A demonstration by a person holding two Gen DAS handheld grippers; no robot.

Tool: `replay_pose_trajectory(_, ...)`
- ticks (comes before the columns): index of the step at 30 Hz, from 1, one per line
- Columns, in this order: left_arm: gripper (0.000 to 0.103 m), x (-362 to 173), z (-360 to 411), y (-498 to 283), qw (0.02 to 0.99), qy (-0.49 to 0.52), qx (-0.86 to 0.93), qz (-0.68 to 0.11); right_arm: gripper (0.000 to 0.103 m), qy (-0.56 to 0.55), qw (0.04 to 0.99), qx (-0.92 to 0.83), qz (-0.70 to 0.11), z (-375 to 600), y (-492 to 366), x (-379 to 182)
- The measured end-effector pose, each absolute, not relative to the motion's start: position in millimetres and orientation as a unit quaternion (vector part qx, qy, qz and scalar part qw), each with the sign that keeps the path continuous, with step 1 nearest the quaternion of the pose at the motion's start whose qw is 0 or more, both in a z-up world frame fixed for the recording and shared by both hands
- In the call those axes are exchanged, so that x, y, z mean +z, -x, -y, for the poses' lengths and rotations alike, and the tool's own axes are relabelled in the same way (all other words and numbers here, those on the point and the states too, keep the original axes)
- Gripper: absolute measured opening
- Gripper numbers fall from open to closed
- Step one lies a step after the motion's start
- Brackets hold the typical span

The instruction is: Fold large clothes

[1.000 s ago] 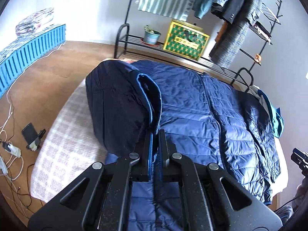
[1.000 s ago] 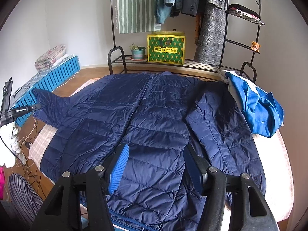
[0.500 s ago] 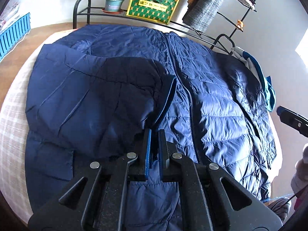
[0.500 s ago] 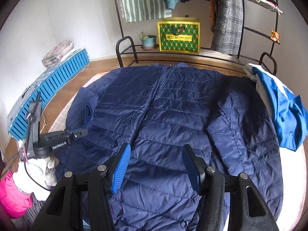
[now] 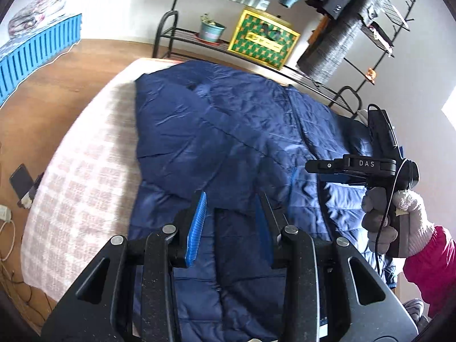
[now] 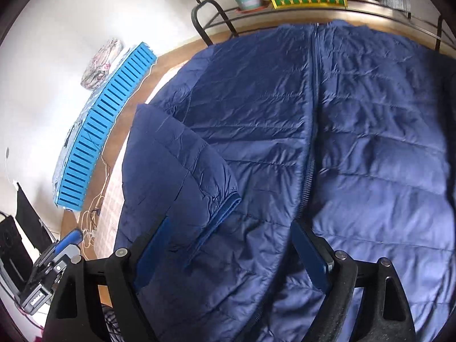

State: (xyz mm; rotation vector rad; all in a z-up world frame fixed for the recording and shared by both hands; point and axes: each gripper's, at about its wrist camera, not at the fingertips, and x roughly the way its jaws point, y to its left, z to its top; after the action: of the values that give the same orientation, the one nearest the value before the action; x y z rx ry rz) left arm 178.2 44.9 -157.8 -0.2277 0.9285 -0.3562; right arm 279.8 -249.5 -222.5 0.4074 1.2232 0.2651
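Observation:
A navy quilted jacket (image 5: 228,131) lies spread front-up on the bed, zipper closed. Its left sleeve (image 6: 176,165) is folded in over the front, and the cuff (image 6: 225,208) rests near the zipper. My left gripper (image 5: 231,199) hovers over the lower part of the jacket; its jaws are opening and nothing is between the blue pads. My right gripper (image 6: 228,228) is low over the jacket just below the cuff, its jaws opening wide and empty. The left wrist view shows the right gripper (image 5: 316,168) side-on, held by a gloved hand (image 5: 410,213).
The bed has a pink checked cover (image 5: 79,188) bare on the left. Behind it stands a black clothes rack (image 5: 182,32) with a yellow-green box (image 5: 263,40) and a plant pot (image 5: 211,30). A blue crate (image 5: 37,48), a phone (image 5: 21,182) and cables are on the floor.
The left gripper was shut on the sleeve cuff and has let it go; the sleeve now lies on the jacket front. The right gripper came down and left, close over the jacket, and opened wider.

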Motion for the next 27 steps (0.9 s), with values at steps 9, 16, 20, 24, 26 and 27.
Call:
replay_pose_trajectory(9,0.035,-191,-66,-192,0.866,0.12,-0.135,-0.466,0.029,-0.19,0.765,0.14,-0.599,209,-319,-250)
replay_pose_trajectory(16,0.035,-190,-48,-203,0.877,0.102,-0.14,-0.448,0.004,-0.125,0.805,0.14,-0.562,216,-335,-216)
replay_pose_trajectory(20,0.035,-185,-41,-209,0.884,0.101,-0.145,-0.433,0.004,-0.076,0.833,0.106,-0.537,239,-346,-192)
replay_pose_trajectory(24,0.035,-184,-34,-209,0.891,0.088,-0.147,-0.421,0.004,-0.044,0.854,0.056,-0.515,280,-359,-173)
replay_pose_trajectory(26,0.035,-187,-32,-209,0.892,0.08,-0.144,-0.42,0.004,-0.036,0.861,0.028,-0.506,300,-367,-167)
replay_pose_trajectory(27,0.035,-189,-31,-210,0.892,0.078,-0.142,-0.421,0.004,-0.032,0.864,0.015,-0.502,310,-371,-166)
